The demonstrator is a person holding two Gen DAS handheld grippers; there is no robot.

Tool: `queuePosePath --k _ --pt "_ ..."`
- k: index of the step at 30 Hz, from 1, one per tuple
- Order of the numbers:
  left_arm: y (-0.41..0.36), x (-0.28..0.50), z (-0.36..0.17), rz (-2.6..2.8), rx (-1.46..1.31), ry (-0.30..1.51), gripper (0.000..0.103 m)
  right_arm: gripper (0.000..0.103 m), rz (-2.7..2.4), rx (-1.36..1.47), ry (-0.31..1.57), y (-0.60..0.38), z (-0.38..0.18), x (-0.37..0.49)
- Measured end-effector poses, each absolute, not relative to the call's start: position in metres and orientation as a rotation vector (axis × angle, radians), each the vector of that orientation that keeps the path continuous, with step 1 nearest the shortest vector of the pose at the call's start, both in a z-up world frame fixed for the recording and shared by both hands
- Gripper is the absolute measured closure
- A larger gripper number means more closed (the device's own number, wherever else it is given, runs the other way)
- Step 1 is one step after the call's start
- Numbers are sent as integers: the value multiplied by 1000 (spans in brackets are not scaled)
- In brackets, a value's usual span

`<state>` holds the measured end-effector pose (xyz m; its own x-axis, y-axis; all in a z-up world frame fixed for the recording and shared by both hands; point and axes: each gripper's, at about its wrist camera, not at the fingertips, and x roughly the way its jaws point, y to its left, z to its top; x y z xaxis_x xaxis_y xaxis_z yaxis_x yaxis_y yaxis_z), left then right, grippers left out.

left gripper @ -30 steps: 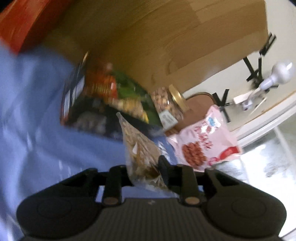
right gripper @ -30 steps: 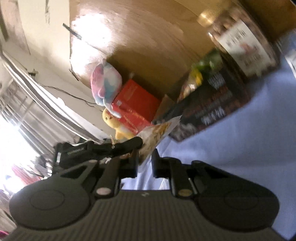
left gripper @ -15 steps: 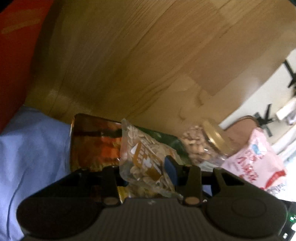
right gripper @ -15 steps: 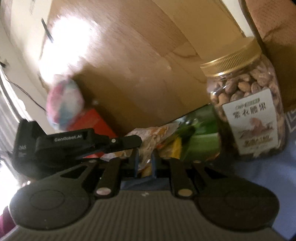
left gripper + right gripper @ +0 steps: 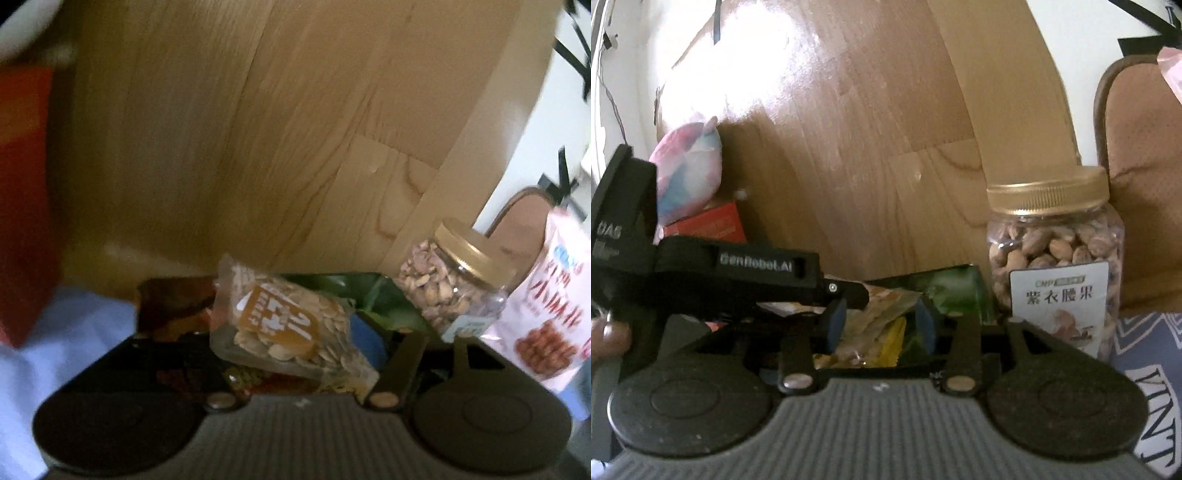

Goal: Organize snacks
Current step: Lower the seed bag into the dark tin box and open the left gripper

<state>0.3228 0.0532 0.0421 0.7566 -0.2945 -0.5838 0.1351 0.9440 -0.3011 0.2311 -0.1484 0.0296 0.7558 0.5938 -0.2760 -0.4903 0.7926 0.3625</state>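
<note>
The left tongs (image 5: 299,343) are opening, and the seed packet (image 5: 291,325) lies between the spread fingers with clear space on its right side, so no pad visibly presses it. The right tongs (image 5: 881,325) are opening too; their blue pads (image 5: 836,323) stand apart on either side of the packet's crumpled end (image 5: 875,317), and I cannot tell whether either pad touches it. The packet is a clear pouch of pale seeds with a tan label; in the left view its long axis runs from upper left, away from the camera, down to the lower right near the tongs, and it rests on a dark flat box (image 5: 170,306) with green printing. Only the left view shows the packet's label and full shape, plus a pink bag (image 5: 546,314) at the right edge. Only the right view shows the nut jar (image 5: 1056,266) standing upright with its label readable, the left tongs' black body (image 5: 738,273) reaching in from the left, a pastel plush toy (image 5: 689,173) on a red box (image 5: 709,225), and a fingertip (image 5: 609,334). A wooden headboard (image 5: 258,129) rises behind everything, and pale blue bedding (image 5: 66,332) lies below.
</note>
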Motion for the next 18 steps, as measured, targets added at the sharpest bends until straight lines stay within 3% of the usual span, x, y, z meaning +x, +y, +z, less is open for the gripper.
queuePosePath --k 1,18 --pt "53 321 44 -222 -231 663 22 57 600 280 393 -149 28 231" --pt "71 296 59 -39 -158 584 18 58 605 208 349 -148 26 217"
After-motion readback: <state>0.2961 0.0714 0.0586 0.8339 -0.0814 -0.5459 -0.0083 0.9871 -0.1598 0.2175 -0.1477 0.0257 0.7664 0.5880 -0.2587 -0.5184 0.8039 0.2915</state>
